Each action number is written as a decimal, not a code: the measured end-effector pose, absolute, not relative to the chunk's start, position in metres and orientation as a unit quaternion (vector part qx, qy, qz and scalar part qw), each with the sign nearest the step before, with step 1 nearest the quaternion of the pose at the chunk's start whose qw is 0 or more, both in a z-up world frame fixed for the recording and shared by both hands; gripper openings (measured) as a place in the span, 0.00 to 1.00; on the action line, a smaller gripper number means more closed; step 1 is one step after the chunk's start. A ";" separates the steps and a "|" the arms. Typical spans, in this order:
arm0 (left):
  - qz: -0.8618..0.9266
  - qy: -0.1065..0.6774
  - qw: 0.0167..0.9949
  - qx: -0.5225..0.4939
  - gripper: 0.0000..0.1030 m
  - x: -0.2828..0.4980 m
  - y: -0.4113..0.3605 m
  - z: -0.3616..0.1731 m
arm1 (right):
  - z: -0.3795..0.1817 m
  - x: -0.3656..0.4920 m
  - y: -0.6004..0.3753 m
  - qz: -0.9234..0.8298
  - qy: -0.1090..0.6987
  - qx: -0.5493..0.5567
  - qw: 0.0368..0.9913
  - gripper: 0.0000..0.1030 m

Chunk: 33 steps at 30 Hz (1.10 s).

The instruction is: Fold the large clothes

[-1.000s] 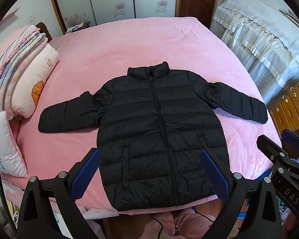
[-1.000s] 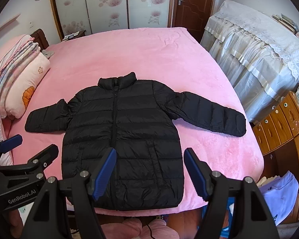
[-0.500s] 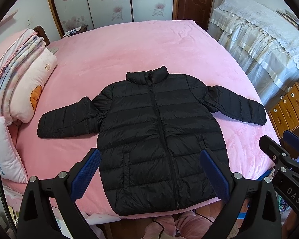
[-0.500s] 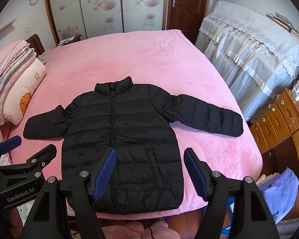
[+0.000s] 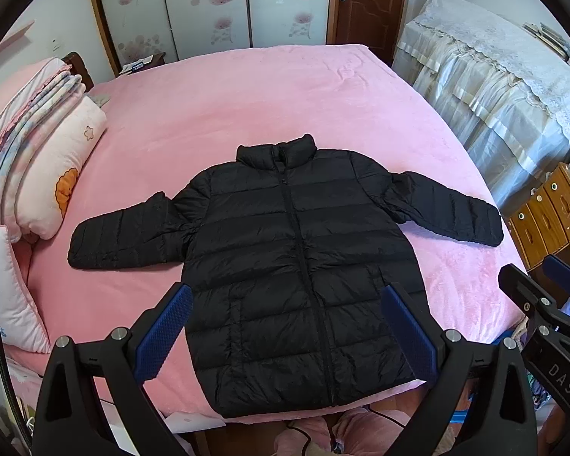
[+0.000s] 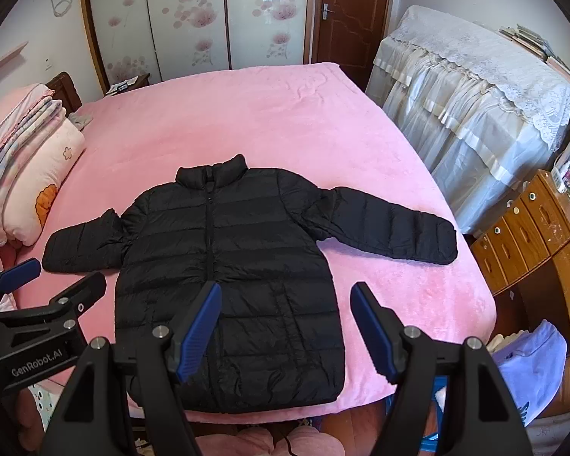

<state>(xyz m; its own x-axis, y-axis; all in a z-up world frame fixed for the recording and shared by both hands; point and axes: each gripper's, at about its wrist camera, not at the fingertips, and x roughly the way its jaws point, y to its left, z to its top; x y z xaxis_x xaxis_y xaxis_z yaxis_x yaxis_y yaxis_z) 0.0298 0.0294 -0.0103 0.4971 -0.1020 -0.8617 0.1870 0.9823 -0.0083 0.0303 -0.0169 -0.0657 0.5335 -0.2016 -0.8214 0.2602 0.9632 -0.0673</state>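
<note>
A black puffer jacket point(image 5: 296, 266) lies flat on the pink bed point(image 5: 247, 106), zipped, collar far, hem at the near edge, both sleeves spread sideways. It also shows in the right wrist view point(image 6: 228, 266). My left gripper point(image 5: 285, 326) is open and empty, held above the hem. My right gripper point(image 6: 285, 323) is open and empty, above the jacket's lower right part. The right gripper also shows at the right edge of the left wrist view point(image 5: 543, 304), and the left gripper at the left edge of the right wrist view point(image 6: 45, 296).
Folded quilts and pillows point(image 5: 45, 159) are stacked at the bed's left. A lace-covered cabinet point(image 5: 494, 87) and a wooden chest of drawers point(image 5: 551, 212) stand to the right. Wardrobe doors point(image 5: 209, 7) and a brown door point(image 5: 364, 3) are behind the bed.
Both grippers have pulled back and risen a little, so the jacket sits lower and smaller in view. The jacket has not moved. Both grippers stay open.
</note>
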 end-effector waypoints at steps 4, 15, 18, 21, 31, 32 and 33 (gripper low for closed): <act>-0.089 0.490 0.866 0.046 0.96 0.030 0.021 -0.008 | -0.062 0.028 -0.020 -0.136 0.456 0.030 0.879 0.69; -0.089 0.477 0.872 0.063 0.96 0.040 -0.028 -0.001 | -0.066 0.034 -0.076 -0.137 0.448 0.057 0.882 0.69; -0.094 0.471 0.874 0.071 0.96 0.047 -0.057 0.001 | -0.070 0.039 -0.105 -0.137 0.447 0.069 0.881 0.69; -0.102 0.470 0.873 0.080 0.96 0.056 -0.095 0.003 | -0.075 0.048 -0.146 -0.134 0.451 0.090 0.878 0.69; -0.138 0.440 0.876 0.141 0.96 0.103 -0.242 -0.022 | -0.131 0.067 -0.323 -0.164 0.453 0.178 0.858 0.69; -0.141 0.443 0.872 0.150 0.96 0.109 -0.258 -0.031 | -0.142 0.068 -0.338 -0.168 0.456 0.186 0.854 0.69; -0.145 0.450 0.867 0.158 0.96 0.117 -0.278 -0.044 | -0.160 0.070 -0.361 -0.176 0.463 0.196 0.846 0.69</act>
<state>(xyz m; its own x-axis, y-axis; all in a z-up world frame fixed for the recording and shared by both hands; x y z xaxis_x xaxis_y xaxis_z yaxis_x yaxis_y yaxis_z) 0.1170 -0.2775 -0.0438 0.5523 -0.1079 -0.8266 0.3935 0.9079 0.1444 0.0702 -0.3612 -0.1598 0.5091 -0.1165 -0.8528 0.4792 0.8614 0.1685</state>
